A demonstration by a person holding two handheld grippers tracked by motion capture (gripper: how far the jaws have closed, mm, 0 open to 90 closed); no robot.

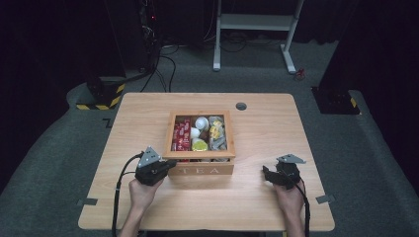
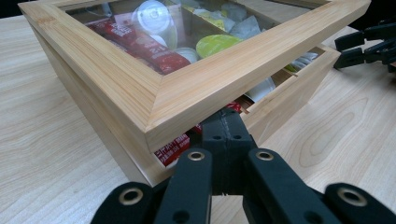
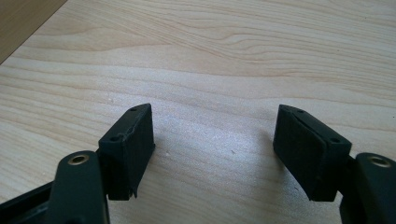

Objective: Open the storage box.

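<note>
Under lid (image 2: 196,88): left gripper (image 2: 227,133) fingers together, wedged | right gripper (image 3: 215,149) fingers wide, empty

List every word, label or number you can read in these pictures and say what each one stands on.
"TEA": pale letters on the front wall of the wooden tea box, high view.
Print on the red packets under the box's glass lid: too blurred to read.
Print on the red packet in the gap under the lid: too small to read.
No other text is legible.
</note>
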